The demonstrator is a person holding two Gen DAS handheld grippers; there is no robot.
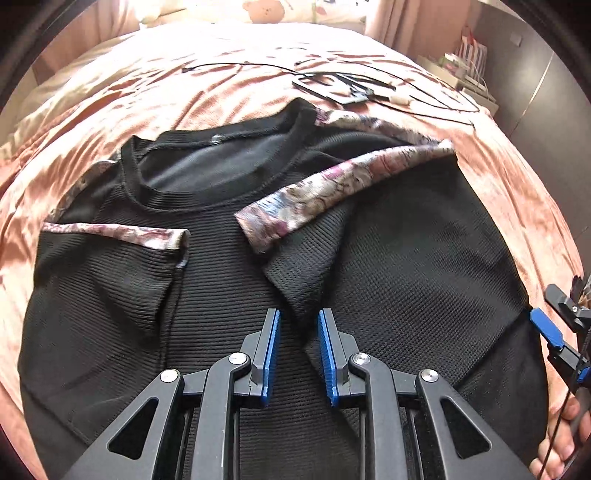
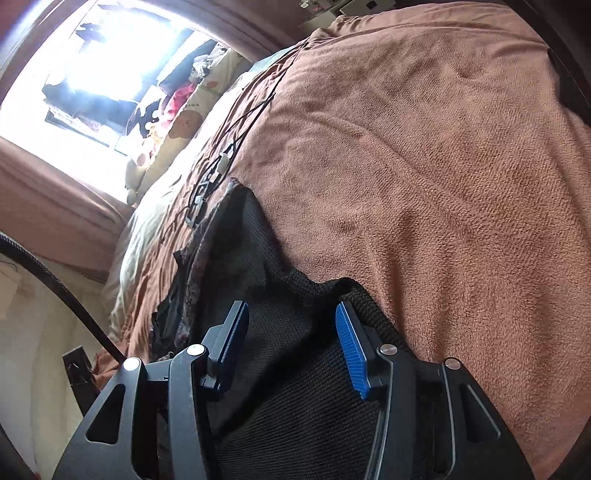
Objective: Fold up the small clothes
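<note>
A black knit T-shirt [image 1: 406, 258] with floral sleeve cuffs lies front up on the bed. Its neckline is at the far end. Both sleeves are folded inward: the right cuff [image 1: 332, 188] slants across the chest and the left cuff [image 1: 122, 230] lies flat. My left gripper [image 1: 300, 328] hovers over the shirt's middle with its jaws narrow but apart. The folded flap's edge runs under the gap. My right gripper [image 2: 291, 328] is open at the shirt's [image 2: 295, 387] right side edge, with black cloth between its fingers and both pad faces bare. One of its fingers [image 1: 546, 328] shows in the left wrist view.
A pinkish-brown blanket [image 2: 443, 184] covers the bed. Thin black cables and a flat black frame [image 1: 340, 86] lie beyond the collar. Bear-print pillows [image 1: 262, 9] sit at the head by a bright window [image 2: 110, 55]. A person's hand [image 1: 565, 439] holds the right gripper.
</note>
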